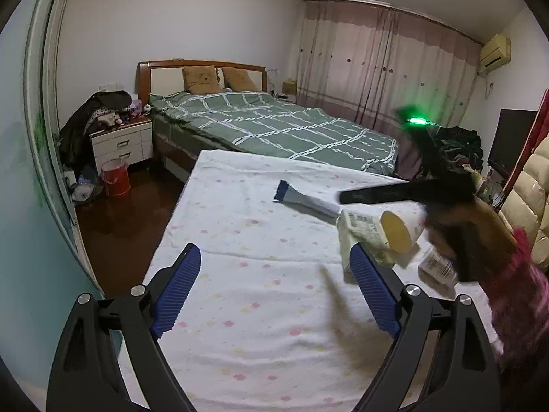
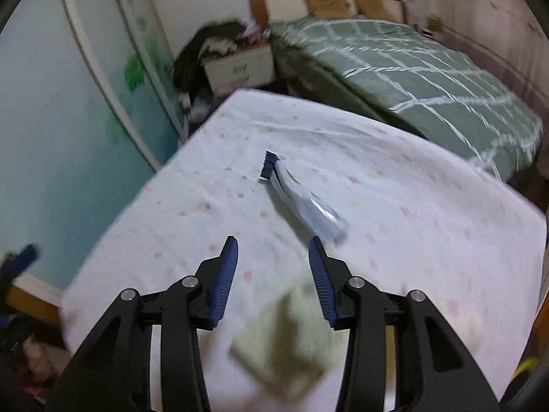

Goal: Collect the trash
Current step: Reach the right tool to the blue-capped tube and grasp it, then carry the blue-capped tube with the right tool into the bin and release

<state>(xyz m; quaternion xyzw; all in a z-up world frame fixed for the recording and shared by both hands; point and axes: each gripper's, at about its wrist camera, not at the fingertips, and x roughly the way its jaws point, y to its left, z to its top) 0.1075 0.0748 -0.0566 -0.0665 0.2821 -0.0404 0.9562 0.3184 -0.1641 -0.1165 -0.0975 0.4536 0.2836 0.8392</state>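
A white cloth-covered table point(image 1: 260, 274) carries trash at its right side. A blue-ended white tube point(image 1: 303, 199) lies there, also in the right wrist view point(image 2: 302, 195). Beside it are a pale crumpled carton point(image 1: 360, 237), a paper cup on its side point(image 1: 401, 230) and a small white bottle point(image 1: 437, 267). My left gripper point(image 1: 274, 274) is open and empty over the table, its right finger next to the carton. My right gripper point(image 2: 272, 257) is open above a blurred pale carton point(image 2: 281, 346); it shows in the left wrist view as a blurred black tool point(image 1: 429, 192).
A bed with a green checked cover point(image 1: 274, 123) stands behind the table. A white nightstand point(image 1: 121, 144) piled with clothes and a red bucket point(image 1: 115, 176) are at the far left. A sliding door point(image 1: 41, 158) runs along the left.
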